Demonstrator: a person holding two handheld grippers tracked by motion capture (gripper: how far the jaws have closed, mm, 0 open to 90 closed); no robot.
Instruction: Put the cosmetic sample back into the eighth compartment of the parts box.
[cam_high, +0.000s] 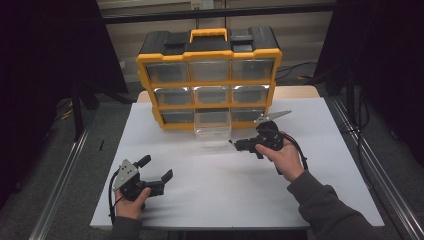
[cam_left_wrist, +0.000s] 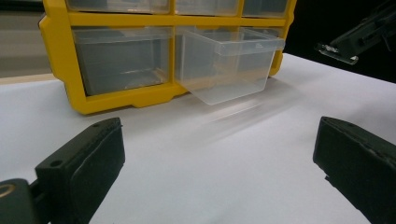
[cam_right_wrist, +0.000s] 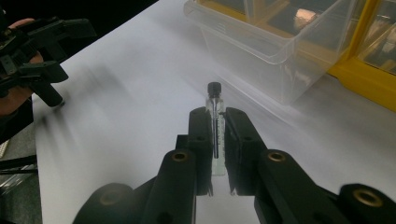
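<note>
1. The right claw is pinching a small clear glass vial with a black cap, jaws pressed against its sides, cap end poking out past the tips.
2. In the high view that right claw hangs just above the white bench, a bit in front of the cabinet, pointing left.
3. The yellow-and-black plastic drawer cabinet sits at the back of the bench with three rows of clear drawers.
4. One clear plastic drawer, bottom row, middle, is pulled out toward the person. From the left gripper view the drawer looks empty, and so does the closed one beside it.
5. The vial is outside the drawer, near its open front.
6. The left claw is spread wide with nothing between the jaws, low over the near left part of the bench, well apart from the cabinet.
</note>
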